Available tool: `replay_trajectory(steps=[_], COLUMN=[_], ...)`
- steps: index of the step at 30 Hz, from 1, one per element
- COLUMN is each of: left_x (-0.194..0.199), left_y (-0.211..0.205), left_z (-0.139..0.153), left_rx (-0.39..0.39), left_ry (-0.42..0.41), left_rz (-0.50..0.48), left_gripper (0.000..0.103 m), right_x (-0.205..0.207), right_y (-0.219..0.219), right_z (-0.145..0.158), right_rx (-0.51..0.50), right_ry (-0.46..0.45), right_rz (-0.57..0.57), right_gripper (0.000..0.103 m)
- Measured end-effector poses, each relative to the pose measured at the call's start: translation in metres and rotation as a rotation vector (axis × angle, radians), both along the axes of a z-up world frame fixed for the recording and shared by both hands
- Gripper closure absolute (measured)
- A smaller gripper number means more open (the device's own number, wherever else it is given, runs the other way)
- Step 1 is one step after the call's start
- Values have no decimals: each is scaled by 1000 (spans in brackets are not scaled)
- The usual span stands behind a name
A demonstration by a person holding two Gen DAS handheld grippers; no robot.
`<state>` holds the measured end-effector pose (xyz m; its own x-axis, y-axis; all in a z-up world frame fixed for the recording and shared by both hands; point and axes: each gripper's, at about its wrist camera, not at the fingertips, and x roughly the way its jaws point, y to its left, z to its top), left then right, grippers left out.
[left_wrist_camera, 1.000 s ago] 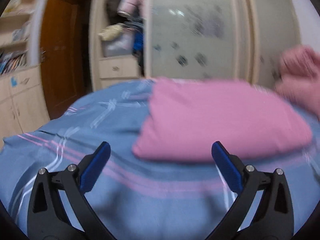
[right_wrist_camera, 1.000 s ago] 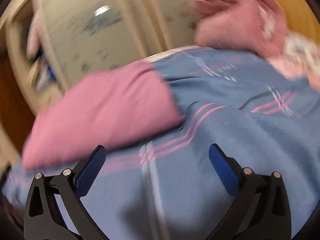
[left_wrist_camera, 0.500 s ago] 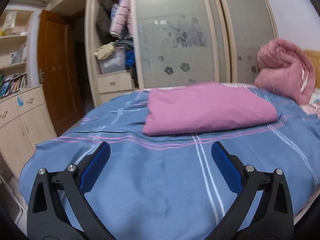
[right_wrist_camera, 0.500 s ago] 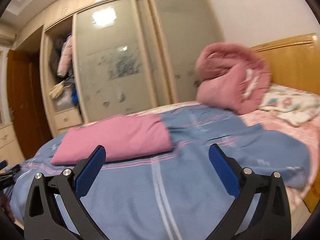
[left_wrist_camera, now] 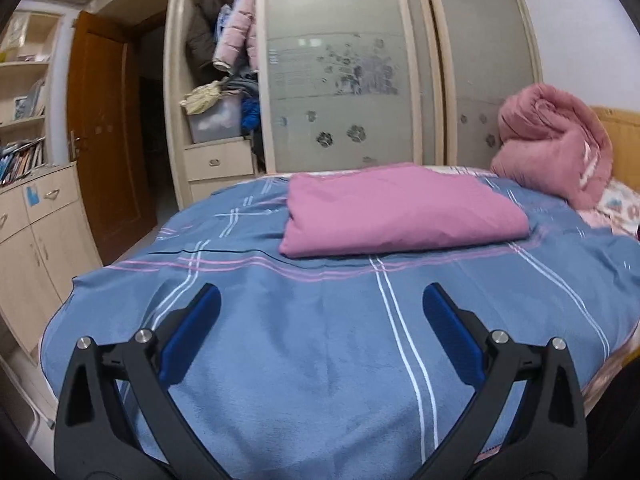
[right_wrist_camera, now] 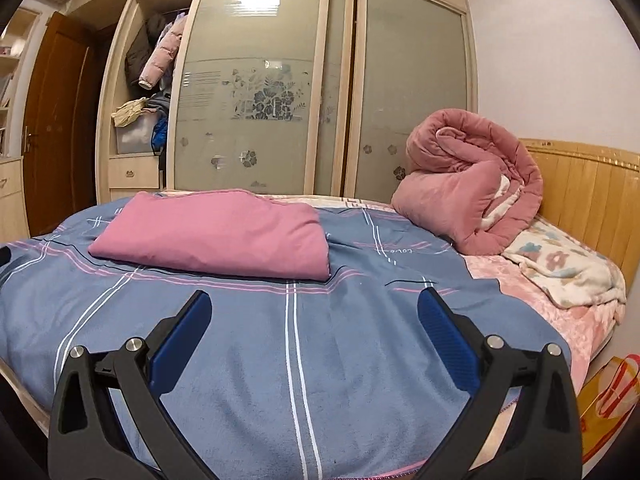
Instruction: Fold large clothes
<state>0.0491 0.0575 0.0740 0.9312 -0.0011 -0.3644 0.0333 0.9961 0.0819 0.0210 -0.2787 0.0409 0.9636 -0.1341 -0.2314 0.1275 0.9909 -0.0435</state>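
L gripper and R gripper: both wide open, holding nothing, above the near edge of the bed. Pink garment lies folded mid-bed, well apart from both. Risk, we judge: re-gripping one layer only would drag the fold open. Only R view shows the bag, prob. paper.

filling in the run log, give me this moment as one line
left gripper: open, empty | right gripper: open, empty | folded pink cloth garment: flat on blue striped bedspread, untouched | rolled pink quilt: by headboard
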Motion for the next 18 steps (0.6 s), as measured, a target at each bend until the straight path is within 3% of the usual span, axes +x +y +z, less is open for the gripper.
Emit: replay_trajectory(steps=[10,18], left_x=[6,4], left_y=[26,23], left_z=[0,0], left_rx=[-102,-85], left_ry=[15,5], left_rz=[34,42], left_gripper=[2,2], right_x=[-2,-2], right_y=[-11,-10], right_z=[-2,-2], right_rx=[44,46], right_ry=[-11,-10], right_rz=[-18,-15], right_gripper=[1,1])
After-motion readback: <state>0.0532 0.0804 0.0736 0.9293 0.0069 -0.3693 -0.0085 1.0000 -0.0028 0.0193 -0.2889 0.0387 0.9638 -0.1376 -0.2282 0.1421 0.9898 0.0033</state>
